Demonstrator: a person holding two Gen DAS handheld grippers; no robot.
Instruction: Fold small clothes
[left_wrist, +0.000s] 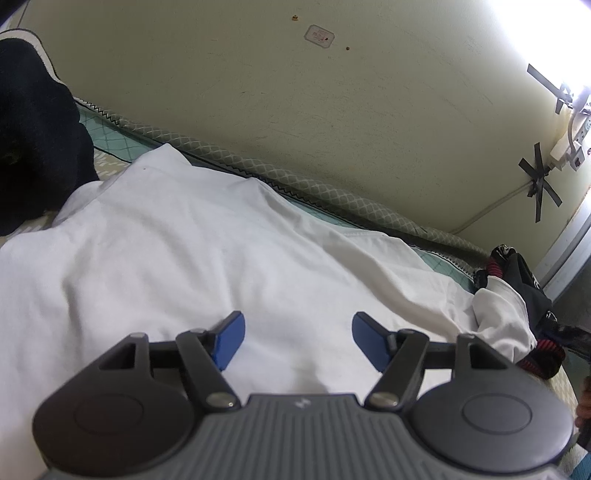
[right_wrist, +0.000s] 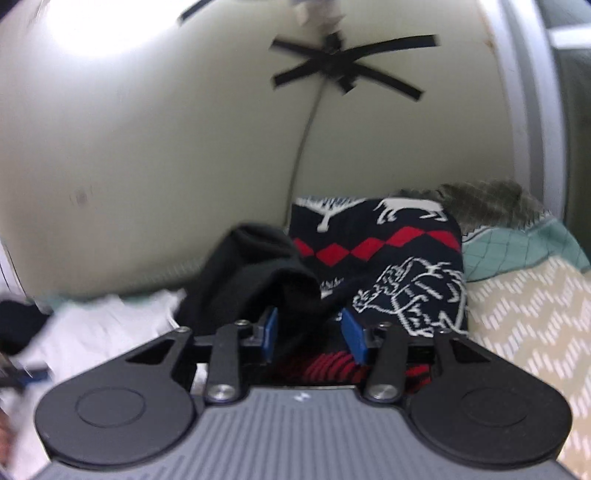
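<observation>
Hovering over a wide white cotton garment (left_wrist: 207, 258), the left gripper (left_wrist: 297, 341) has its blue-padded fingers spread apart with nothing between them. That garment lies spread and wrinkled across the mattress with the teal and beige patterned cover (left_wrist: 110, 147), reaching toward its far edge along the pale wall (left_wrist: 332, 110). A dark bundle (left_wrist: 33, 129) sits at the mattress's far left end. At the right end lies a navy knitted sweater with red diamonds and white animal figures (right_wrist: 388, 258), touching the white garment's edge. The right gripper (right_wrist: 309, 332) is low over this sweater, its fingers partly parted with a plain black cloth (right_wrist: 255, 273) bunched between them; whether the pads actually press it cannot be told through the blur
</observation>
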